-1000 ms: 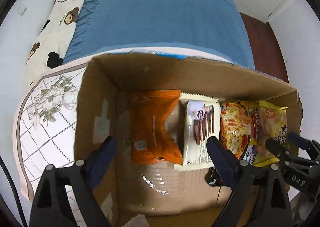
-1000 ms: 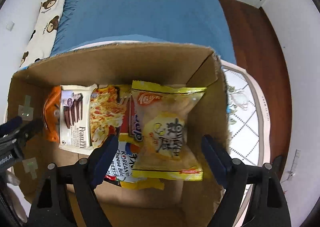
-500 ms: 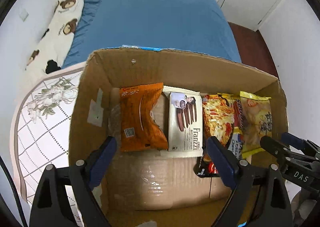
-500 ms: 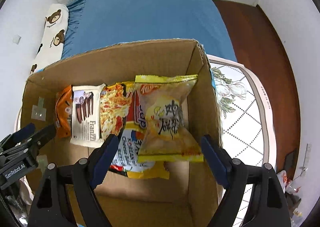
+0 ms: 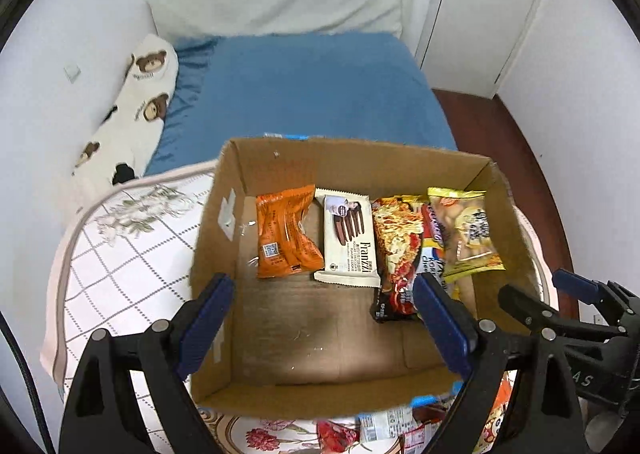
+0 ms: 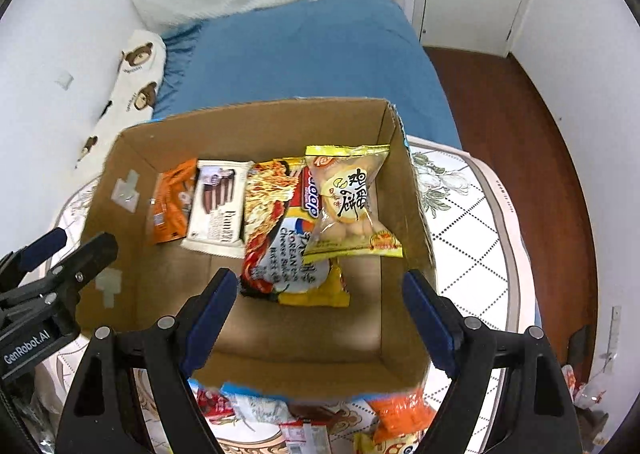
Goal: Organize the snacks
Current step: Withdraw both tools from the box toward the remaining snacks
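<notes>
One box [image 5: 216, 221]; four, maybe five, packets [image 6: 348, 201] inside.

Left claw [image 5: 322, 304]: jaws spread wide, nothing between them, aimed downward.
Right claw [image 6: 318, 300]: jaws spread wide, empty, aimed downward.

four snack packs [image 5: 348, 240] side by side in box [image 5: 224, 213] on table [image 5: 120, 254].

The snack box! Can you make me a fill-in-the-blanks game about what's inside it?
1. The snacks lie inside a cardboard ____.
2. The packet at the left end of the row is colored ____.
3. The white cookie packet lies between the orange packet and the ____ packet.
4. Both the left gripper and the right gripper are ____ and hold nothing.

Missing words: box; orange; noodle; open
</notes>
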`<state>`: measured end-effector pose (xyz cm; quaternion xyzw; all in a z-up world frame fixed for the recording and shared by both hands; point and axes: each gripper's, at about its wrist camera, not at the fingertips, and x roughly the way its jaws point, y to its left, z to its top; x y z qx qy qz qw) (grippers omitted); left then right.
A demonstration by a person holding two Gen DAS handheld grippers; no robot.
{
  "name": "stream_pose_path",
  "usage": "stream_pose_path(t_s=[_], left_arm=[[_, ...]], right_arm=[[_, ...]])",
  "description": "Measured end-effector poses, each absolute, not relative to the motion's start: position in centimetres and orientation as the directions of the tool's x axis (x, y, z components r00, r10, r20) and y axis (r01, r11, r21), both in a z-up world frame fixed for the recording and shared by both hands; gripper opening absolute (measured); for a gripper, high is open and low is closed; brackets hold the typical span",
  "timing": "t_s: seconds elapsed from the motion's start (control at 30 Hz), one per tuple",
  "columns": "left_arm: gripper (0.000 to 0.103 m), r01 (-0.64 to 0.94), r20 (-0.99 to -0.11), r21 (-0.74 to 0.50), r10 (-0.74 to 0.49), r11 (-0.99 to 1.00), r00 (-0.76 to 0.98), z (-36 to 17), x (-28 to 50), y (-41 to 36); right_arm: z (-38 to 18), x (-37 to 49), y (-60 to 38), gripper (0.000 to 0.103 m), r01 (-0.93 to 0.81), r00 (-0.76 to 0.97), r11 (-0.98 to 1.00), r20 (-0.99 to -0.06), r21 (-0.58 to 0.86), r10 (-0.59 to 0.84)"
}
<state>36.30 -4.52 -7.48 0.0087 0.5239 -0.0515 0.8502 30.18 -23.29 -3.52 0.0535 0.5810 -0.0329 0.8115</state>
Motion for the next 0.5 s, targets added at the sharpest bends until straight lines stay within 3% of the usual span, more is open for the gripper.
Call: stream_pose_path(t_s=[0.5], left_arm=[[0.092, 0.110, -0.847, -0.028, -0.082, 0.993, 0.525, -3.6, 27.8, -3.5]], right_arm=[[3.1, 21.3, -21.3, 0.087, 0.073, 0.459, 0.994, -0.888, 0.080, 0.037]])
